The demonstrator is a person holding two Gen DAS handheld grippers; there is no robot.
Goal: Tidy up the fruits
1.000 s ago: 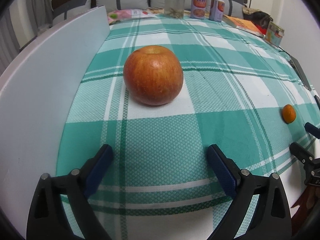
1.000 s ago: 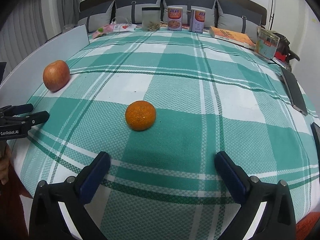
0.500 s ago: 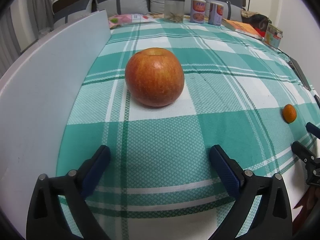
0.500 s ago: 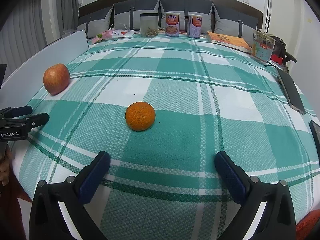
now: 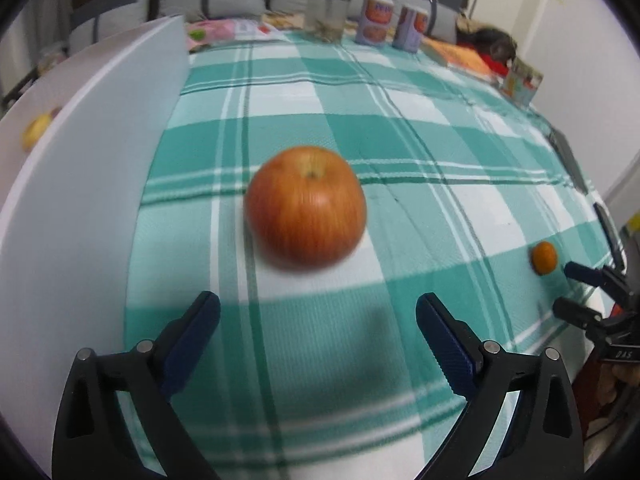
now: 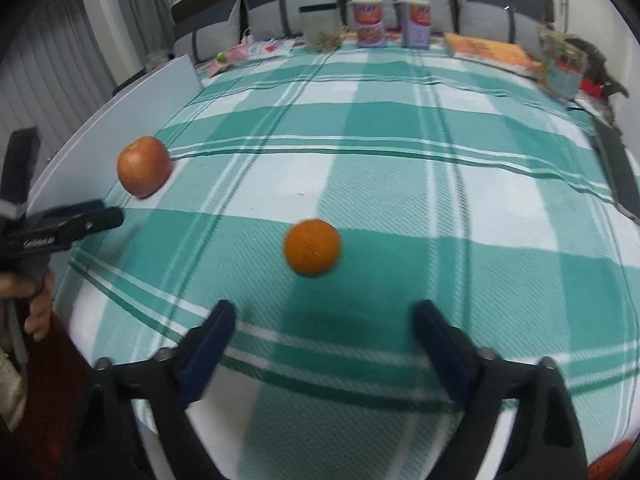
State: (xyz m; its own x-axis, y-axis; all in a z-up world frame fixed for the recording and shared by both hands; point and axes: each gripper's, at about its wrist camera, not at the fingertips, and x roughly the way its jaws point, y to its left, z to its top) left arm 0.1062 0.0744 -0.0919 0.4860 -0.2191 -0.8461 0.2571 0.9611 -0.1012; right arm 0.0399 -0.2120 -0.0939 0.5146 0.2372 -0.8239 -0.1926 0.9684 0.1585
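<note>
A red apple (image 5: pixel 306 204) rests on the green checked cloth (image 5: pixel 400 128), just beyond my left gripper (image 5: pixel 318 308), whose jaws stand open with nothing between them. The same apple (image 6: pixel 144 166) shows at the left in the right wrist view, near the left gripper's fingers (image 6: pixel 86 220). An orange (image 6: pixel 313 247) lies ahead of my right gripper (image 6: pixel 322 316); its jaws are closing, still wide apart, with nothing between them. From the left wrist view the orange (image 5: pixel 544 257) sits far right, beside the right gripper's fingers (image 5: pixel 580 290).
A white board (image 5: pixel 92 184) stands along the cloth's left edge, with a yellowish fruit (image 5: pixel 36 130) behind it. A clear jar (image 5: pixel 329 14), two cans (image 5: pixel 376 20), books (image 6: pixel 490 50) and cushions line the back. A dark flat device (image 6: pixel 618 168) lies at the right edge.
Both views have tilted down and blurred, so apple and orange sit lower in frame. The right gripper's jaws have narrowed. A yellowish fruit now shows behind the white board.
</note>
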